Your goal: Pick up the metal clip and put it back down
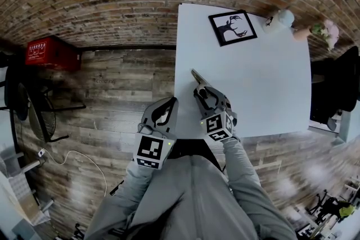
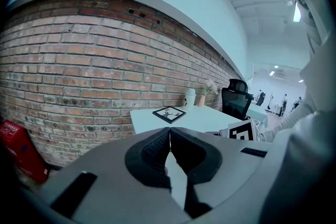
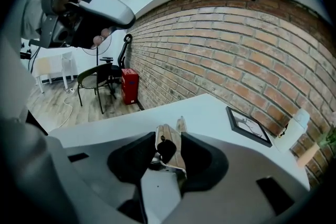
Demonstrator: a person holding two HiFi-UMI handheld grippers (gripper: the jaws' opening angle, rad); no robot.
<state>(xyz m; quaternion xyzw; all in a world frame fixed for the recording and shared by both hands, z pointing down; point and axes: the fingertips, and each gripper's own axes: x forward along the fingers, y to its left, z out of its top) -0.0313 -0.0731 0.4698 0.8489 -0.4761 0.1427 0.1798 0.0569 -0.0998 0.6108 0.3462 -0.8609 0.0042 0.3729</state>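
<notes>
While the right gripper (image 1: 203,91) is clamped on the slim silvery metal clip (image 3: 168,138), whose tip pokes out low over the white worktop (image 1: 264,76), we judge it light, stiff and slippery, best pinched across its flat sides. The left gripper (image 2: 169,134) is closed and empty.

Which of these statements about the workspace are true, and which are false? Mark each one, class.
1. The left tongs are closed with nothing between them. True.
2. The framed picture hangs on the wall. False: it lies flat on the white table.
3. The metal clip sits between the right tongs. True.
4. The red box stands on the table. False: it stands on the floor.
</notes>
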